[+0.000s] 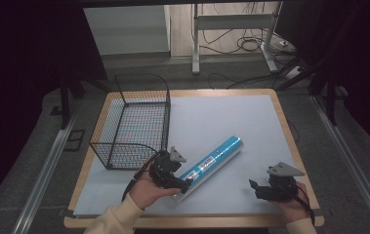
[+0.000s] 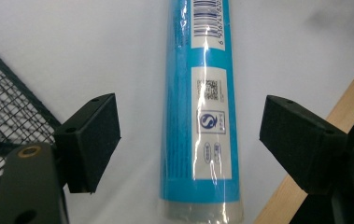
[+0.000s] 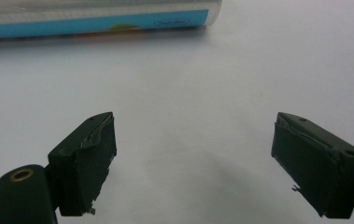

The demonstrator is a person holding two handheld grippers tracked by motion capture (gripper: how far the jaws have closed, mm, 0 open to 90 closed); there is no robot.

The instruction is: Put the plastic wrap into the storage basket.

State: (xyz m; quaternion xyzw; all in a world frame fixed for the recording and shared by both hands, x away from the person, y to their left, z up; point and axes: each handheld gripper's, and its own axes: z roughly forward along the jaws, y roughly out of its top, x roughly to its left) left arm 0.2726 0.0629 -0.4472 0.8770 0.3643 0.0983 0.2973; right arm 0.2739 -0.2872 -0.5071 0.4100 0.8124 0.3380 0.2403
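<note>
Straddling the blue tube point(image 2: 201, 109) near its clear-capped near end, my left claw point(image 1: 176, 179) stands wide open, one jaw on each side and neither touching, so I judge it lined up for a crosswise grip. The tube lies flat on the table point(image 1: 251, 112), slanting away from this claw. The wire basket point(image 1: 133, 127) sits just beyond and left of it. My right claw point(image 1: 265, 189) waits open, well apart.

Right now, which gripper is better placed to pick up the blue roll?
Left. The left gripper is open with the blue roll lying between its jaws, near the roll's end. The right gripper is open over bare mat, apart from the roll.
</note>
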